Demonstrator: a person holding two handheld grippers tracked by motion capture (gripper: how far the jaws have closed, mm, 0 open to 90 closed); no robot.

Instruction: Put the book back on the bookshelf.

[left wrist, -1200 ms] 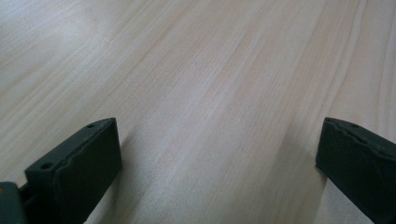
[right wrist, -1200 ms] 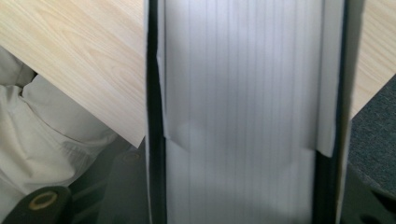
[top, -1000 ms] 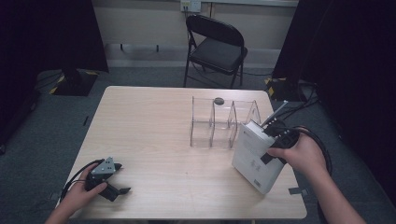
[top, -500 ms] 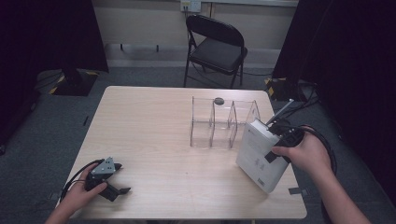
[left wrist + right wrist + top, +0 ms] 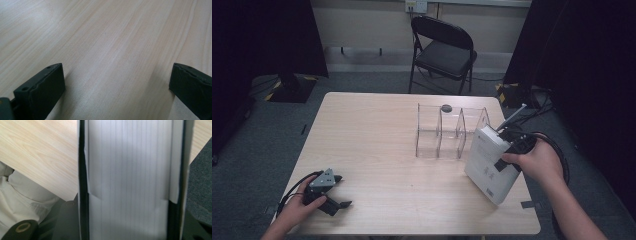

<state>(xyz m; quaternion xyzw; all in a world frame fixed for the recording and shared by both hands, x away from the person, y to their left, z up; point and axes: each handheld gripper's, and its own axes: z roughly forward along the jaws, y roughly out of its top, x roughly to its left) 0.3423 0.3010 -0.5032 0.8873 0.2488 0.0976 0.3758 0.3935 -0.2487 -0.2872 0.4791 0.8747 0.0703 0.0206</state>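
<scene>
The white box (image 5: 492,162) is clamped by the right gripper (image 5: 512,150) beside the clear divider rack (image 5: 447,132); tilted, it could slip or knock the rack. The left gripper's (image 5: 329,192) fingers are spread wide, empty.

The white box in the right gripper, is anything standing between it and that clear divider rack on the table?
Nothing visible does. The white box, clamped in the right gripper, hangs tilted just right of the clear rack, and no object lies between them.

Pale matt wood-grain table (image 5: 377,145); clear glossy plastic rack (image 5: 447,131); white smooth paper box (image 5: 489,162); matt black jaws.
</scene>
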